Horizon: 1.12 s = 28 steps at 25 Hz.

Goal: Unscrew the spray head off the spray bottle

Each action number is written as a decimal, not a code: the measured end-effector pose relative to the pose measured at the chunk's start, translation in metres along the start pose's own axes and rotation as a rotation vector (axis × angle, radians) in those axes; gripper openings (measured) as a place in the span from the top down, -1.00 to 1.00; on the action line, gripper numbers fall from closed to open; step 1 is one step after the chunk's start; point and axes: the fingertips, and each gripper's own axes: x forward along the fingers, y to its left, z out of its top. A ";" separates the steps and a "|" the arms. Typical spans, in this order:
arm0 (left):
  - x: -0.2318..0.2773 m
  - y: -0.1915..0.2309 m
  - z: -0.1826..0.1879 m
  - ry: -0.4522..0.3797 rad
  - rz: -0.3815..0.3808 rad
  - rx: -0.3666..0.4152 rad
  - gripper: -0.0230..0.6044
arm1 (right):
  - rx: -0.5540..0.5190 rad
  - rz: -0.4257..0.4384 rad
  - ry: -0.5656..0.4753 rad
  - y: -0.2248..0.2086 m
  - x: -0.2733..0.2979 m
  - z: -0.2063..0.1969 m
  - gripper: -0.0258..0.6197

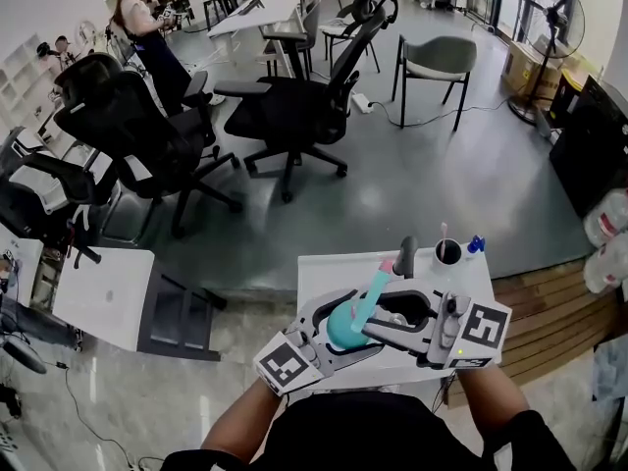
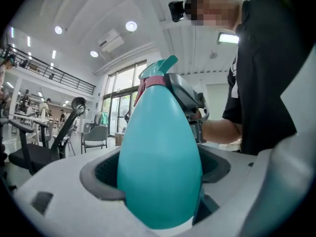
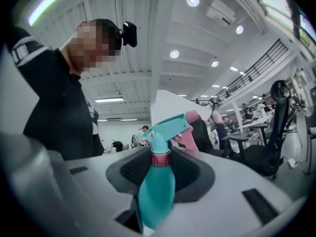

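**Both claws on the spray bottle**

My left claw point(image 1: 329, 340) is clamped round the belly of the teal spray bottle point(image 2: 160, 167). My right claw point(image 1: 392, 319) grips its neck at the red collar, and the spray head point(image 3: 170, 127) pokes out just past that claw.

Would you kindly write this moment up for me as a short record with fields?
object: teal spray bottle, held off the white table between both grippers
left gripper: fingers shut on the bottle's body
right gripper: fingers shut on the red collar under the spray head
spray head: on the bottle, not yet off
on the table: cup with a thin stick-like thing standing in it
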 end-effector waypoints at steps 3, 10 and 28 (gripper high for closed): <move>-0.001 -0.008 0.006 0.016 -0.060 0.028 -0.44 | -0.003 0.089 -0.019 0.007 -0.006 0.007 0.50; -0.001 0.024 0.002 0.062 0.158 0.006 -0.44 | -0.032 -0.130 -0.058 -0.008 -0.003 0.008 0.25; -0.009 0.043 -0.015 0.134 0.503 0.083 -0.44 | 0.089 -0.478 -0.043 -0.030 0.003 -0.005 0.43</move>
